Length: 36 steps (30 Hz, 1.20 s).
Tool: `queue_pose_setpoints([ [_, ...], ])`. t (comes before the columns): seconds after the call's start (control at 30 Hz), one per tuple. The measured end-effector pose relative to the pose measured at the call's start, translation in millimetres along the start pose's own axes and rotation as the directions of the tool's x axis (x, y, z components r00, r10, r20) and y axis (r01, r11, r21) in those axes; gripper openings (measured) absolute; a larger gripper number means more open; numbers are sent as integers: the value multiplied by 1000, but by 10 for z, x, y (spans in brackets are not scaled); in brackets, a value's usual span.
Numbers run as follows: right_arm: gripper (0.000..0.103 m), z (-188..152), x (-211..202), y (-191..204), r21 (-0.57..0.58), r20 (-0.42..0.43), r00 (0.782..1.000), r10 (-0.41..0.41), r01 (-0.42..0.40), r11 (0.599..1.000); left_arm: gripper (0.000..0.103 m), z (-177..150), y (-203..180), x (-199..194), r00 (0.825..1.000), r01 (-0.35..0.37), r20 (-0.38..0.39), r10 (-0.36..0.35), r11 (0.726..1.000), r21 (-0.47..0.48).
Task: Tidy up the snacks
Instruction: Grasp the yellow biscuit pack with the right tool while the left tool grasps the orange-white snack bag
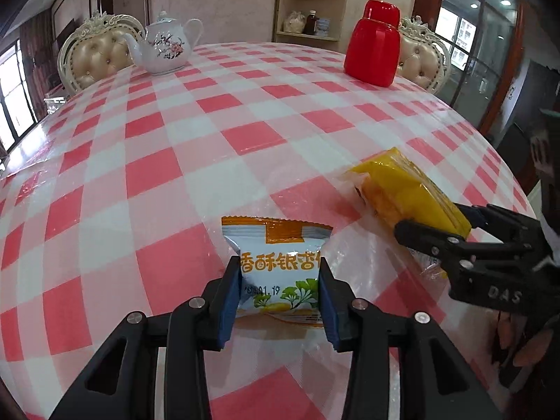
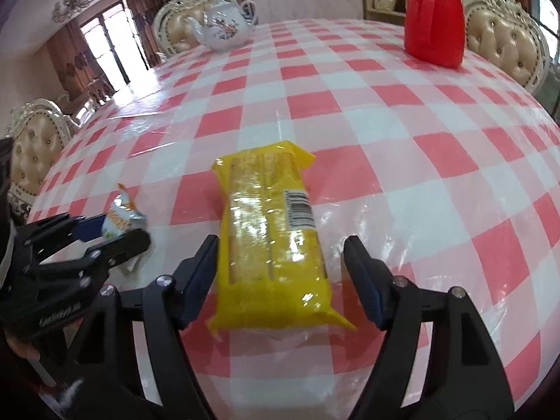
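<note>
Left gripper [image 1: 280,297] pinches a small snack packet [image 1: 278,266]; right gripper [image 2: 280,280] stands spread around a yellow biscuit pack [image 2: 271,238].

In the left wrist view the blue pads [image 1: 229,301] press on both sides of the white-and-orange packet, which is at 6 o'clock on the red-and-white checked table [image 1: 210,133]. The yellow pack lies at 3 o'clock from it, near but apart. In the right wrist view this pack lies flat between the right fingers [image 2: 364,280]; the right one is clearly apart from it, the left one is just beside its edge. A white teapot [image 1: 166,47] stands at 11 o'clock and a red flask [image 1: 372,42] at 1 o'clock, both at the far edge.
</note>
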State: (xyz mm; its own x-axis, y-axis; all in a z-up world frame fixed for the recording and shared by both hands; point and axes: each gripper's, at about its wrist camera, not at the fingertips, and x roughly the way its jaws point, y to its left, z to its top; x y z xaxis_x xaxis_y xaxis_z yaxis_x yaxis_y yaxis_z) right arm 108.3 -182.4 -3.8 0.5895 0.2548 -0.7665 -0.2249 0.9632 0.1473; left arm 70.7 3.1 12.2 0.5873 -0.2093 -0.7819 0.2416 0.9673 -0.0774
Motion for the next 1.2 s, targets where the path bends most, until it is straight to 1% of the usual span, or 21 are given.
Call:
queue_pose_setpoints([
  [0.1, 77, 52, 57, 31, -10, -7, 999, -34, 34, 999, 47, 5, 11, 43, 1000, 3, -7, -3, 1000, -1],
  [0.2, 79, 47, 85, 94, -37, -17, 998, -61, 60, 998, 54, 3, -12, 63, 999, -34, 1, 33, 999, 18],
  [0.27, 79, 42, 88, 119, -51, -21, 997, -73, 72, 996, 64, 7, -32, 83, 999, -46, -3, 46, 999, 28],
  [0.33, 80, 37, 83, 127, -56, -22, 997, -75, 74, 996, 65, 8, -51, 105, 998, -61, -10, 61, 997, 39],
  [0.4, 78, 31, 74, 138, -64, -22, 997, -77, 75, 995, 63, 5, -51, 100, 998, -63, -9, 63, 997, 42],
  [0.43, 68, 28, 62, 144, -67, -18, 997, -78, 76, 995, 48, 1, -40, 86, 998, -68, -5, 68, 997, 37],
  [0.47, 52, 22, 36, 155, -75, -7, 998, -59, 58, 995, 43, -2, -38, 69, 998, -68, 0, 68, 997, 40],
  [0.6, 51, 18, -35, 161, -81, 25, 1000, -4, 6, 997, 41, -7, -52, 50, 998, -68, 1, 68, 996, 55],
  [0.97, 51, 36, -43, 89, -46, 36, 999, 28, -26, 999, 41, -1, 9, 27, 998, -55, 17, 54, 998, 13],
  [1.03, 51, 40, -47, 58, -34, 40, 998, 40, -39, 999, 41, -9, 16, -9, 999, -44, 20, 44, 999, -5],
  [1.1, 51, 18, -63, 42, -23, 30, 999, 29, -28, 999, 41, -29, -13, -87, 999, -44, 32, 44, 999, -9],
  [1.2, 51, -86, -208, 51, -3, 27, 999, 47, -47, 999, 41, -144, -112, -286, 997, -40, 59, 40, 999, -3],
])
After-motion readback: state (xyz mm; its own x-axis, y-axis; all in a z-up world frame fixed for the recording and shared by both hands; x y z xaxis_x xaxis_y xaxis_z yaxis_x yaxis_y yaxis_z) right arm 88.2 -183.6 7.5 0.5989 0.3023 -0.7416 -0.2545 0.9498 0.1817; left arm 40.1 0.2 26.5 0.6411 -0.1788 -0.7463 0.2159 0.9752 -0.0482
